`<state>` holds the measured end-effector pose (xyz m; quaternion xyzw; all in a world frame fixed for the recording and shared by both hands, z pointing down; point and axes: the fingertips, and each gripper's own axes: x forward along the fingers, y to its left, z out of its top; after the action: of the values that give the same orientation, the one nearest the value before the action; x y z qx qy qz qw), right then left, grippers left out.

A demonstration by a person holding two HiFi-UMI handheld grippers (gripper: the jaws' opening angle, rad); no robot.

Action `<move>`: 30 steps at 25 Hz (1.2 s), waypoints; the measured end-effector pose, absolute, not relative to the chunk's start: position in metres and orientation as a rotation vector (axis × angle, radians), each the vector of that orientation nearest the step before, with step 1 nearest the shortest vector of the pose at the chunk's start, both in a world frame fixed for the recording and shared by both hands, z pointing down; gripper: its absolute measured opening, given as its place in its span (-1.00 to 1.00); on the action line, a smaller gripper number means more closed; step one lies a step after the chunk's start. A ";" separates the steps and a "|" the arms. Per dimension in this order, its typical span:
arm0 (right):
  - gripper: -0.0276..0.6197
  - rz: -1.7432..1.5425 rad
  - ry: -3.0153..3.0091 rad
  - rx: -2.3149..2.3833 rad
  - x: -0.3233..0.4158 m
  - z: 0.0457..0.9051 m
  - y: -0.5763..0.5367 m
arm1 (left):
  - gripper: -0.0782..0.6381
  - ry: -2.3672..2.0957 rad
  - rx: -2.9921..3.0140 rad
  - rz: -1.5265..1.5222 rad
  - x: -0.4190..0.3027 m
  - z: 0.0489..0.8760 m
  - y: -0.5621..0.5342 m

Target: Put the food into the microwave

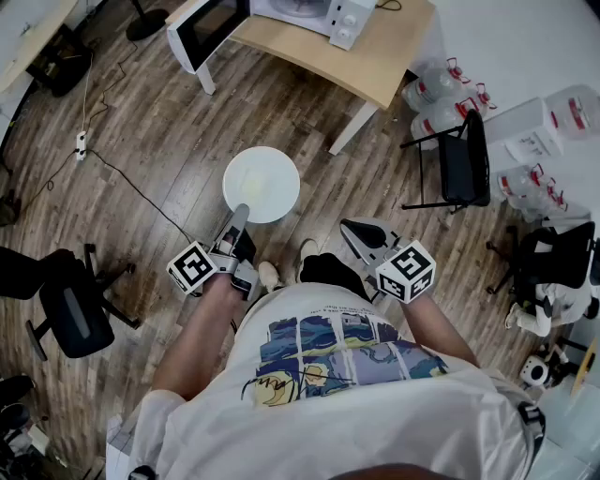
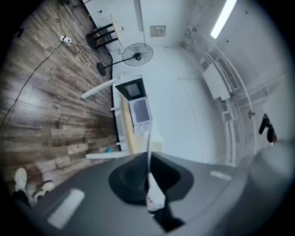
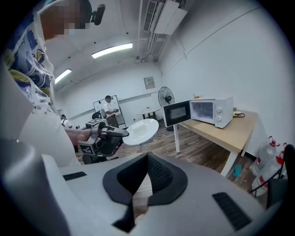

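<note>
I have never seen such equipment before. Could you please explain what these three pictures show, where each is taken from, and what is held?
There is no robot here: a person holds a two-jaw gripper in each hand. The head view looks steeply down from the person's head. The other two cameras ride on the grippers and look along their jaws. The left gripper is shut on the rim of a white plate; its own view shows the plate edge-on, as a thin line. The right gripper is shut and empty. Ahead, on a wooden table, stands a white microwave with its door open. Whether food lies on the plate I cannot tell.
</note>
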<state>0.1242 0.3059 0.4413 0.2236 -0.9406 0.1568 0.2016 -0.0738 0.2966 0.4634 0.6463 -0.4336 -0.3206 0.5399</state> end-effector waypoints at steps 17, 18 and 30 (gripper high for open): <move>-0.90 0.439 -2.732 0.660 0.189 0.433 0.250 | -0.74 -1.073 1.550 -0.792 -0.016 0.431 0.240; -0.90 0.451 -2.738 0.665 0.188 0.433 0.248 | -0.74 -1.070 1.548 -0.792 -0.017 0.431 0.235; -0.75 0.427 -2.682 0.866 0.141 0.433 0.161 | -0.74 -0.972 1.596 -0.761 -0.071 0.439 0.121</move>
<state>0.1406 0.1611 0.4328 0.3005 -0.9310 0.1482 0.1451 -0.0707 0.1207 0.4386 0.6694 -0.4076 -0.3193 0.5327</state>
